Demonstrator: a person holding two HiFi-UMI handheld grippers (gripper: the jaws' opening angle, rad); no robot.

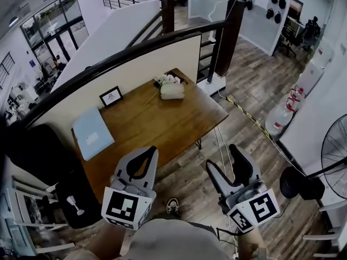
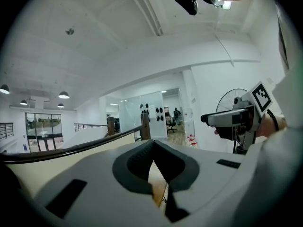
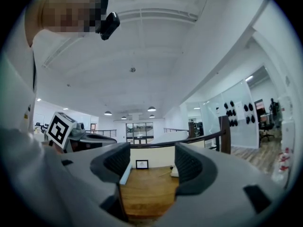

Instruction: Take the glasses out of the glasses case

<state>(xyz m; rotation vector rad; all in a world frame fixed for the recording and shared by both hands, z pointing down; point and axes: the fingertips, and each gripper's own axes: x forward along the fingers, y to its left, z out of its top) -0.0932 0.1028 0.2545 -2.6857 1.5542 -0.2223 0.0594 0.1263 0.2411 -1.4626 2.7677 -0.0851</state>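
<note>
A white glasses case lies closed at the far end of the wooden table, beside a small bunch of white flowers. In the right gripper view only the case's edge shows, past the right jaw. Both grippers hang in the air short of the table's near edge, well away from the case. My left gripper has its jaws meeting at the tips, with nothing between them. My right gripper stands open and empty. No glasses are in view.
A light blue folder and a small picture frame lie on the table's left part. A black chair stands at the left, a fan and water bottles at the right. A railing runs behind the table.
</note>
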